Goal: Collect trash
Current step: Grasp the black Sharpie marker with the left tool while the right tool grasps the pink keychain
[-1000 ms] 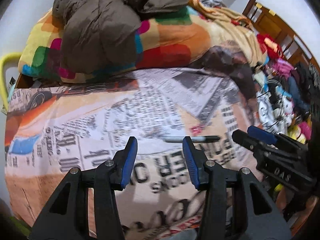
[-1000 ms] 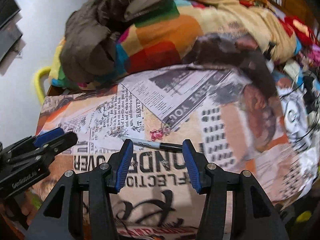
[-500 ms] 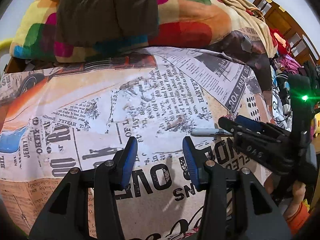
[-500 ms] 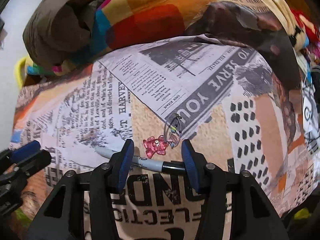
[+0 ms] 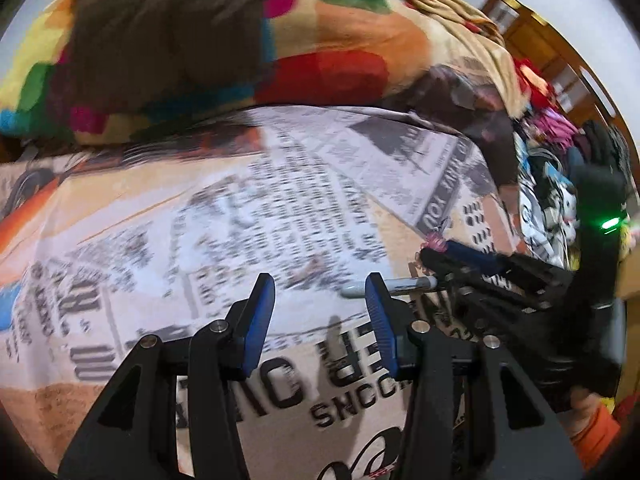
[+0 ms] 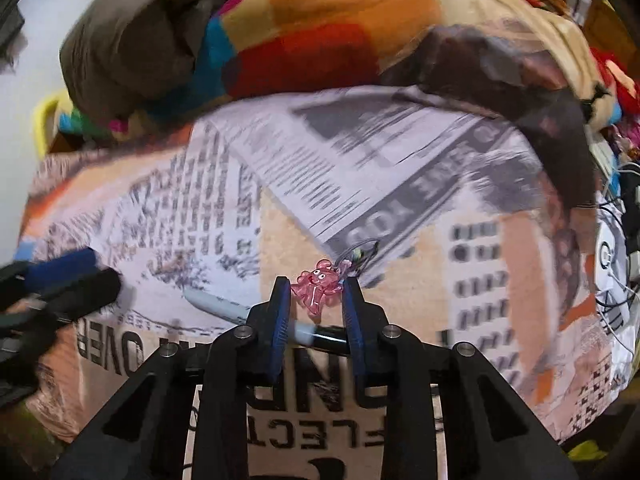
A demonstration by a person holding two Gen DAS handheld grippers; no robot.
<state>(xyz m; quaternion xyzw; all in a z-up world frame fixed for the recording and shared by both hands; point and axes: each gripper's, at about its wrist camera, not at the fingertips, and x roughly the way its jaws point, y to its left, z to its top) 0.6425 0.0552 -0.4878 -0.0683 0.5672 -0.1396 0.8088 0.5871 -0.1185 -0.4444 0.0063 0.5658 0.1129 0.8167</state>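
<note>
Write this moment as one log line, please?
right gripper: closing around pink charm | marker: lying on printed sheet | left gripper: open, empty

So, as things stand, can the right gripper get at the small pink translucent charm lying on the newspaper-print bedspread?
Probably yes. The right gripper has its closing jaws either side of the pink charm, nothing covering it. Only the grey marker pen lies just below, crossing between the fingers, so it might be caught too.
</note>
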